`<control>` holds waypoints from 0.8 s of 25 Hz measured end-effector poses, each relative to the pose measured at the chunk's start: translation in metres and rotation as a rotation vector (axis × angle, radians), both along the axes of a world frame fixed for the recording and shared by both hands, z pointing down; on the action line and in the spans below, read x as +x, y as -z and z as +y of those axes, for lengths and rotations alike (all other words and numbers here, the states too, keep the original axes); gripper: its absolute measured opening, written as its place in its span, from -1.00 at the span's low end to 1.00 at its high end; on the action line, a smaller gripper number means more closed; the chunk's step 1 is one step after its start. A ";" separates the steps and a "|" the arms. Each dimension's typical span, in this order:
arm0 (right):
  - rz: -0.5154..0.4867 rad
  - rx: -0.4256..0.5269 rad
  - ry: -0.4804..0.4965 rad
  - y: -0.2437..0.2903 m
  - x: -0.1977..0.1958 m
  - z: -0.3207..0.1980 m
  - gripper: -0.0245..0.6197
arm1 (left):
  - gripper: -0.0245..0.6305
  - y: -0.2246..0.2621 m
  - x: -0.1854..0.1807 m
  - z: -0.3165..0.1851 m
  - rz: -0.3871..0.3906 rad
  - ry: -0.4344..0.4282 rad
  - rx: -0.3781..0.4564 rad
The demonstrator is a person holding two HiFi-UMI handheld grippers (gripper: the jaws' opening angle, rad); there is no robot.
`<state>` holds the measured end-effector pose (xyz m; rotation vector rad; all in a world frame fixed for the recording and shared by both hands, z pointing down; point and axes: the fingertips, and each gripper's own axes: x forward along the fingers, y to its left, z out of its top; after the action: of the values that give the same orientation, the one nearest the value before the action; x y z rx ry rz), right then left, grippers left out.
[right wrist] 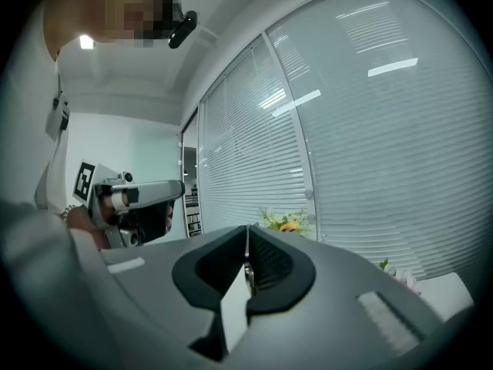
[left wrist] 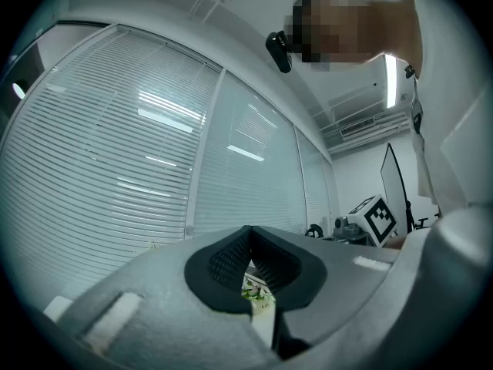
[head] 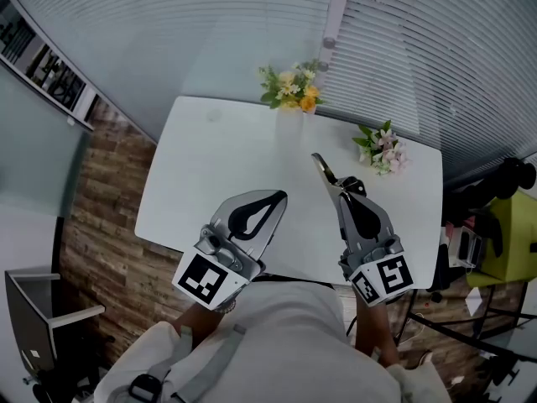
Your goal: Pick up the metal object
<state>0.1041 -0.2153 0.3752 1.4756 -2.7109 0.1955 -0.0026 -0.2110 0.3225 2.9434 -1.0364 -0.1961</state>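
Observation:
A thin, flat metal object (head: 323, 168) sticks out forward from my right gripper (head: 342, 188), which is shut on it above the white table (head: 210, 166). In the right gripper view a sliver of shiny metal (right wrist: 247, 274) shows pinched between the dark pads, whose tips (right wrist: 246, 233) meet. My left gripper (head: 281, 196) hovers over the table's near edge, shut with nothing in it. In its own view the left gripper's tips (left wrist: 249, 233) touch, and only flowers show through the slit below them.
Yellow flowers in a white vase (head: 291, 91) stand at the table's far edge. A pink and white bunch (head: 382, 149) lies at the far right. Window blinds (head: 419, 40) run behind the table. A yellow-green stool (head: 512, 238) and clutter stand to the right.

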 end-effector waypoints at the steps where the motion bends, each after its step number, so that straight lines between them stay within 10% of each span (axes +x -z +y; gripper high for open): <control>1: 0.006 0.012 0.001 0.006 0.000 0.001 -0.89 | -0.91 0.000 0.000 0.000 0.000 0.000 0.000; 20: 0.102 0.163 -0.012 0.075 -0.001 0.025 -0.89 | -0.91 0.007 -0.003 -0.002 0.003 0.006 0.021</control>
<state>0.1027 -0.1901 0.3002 1.4958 -2.6930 -0.1002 -0.0060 -0.2129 0.3153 2.9578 -1.0486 -0.2129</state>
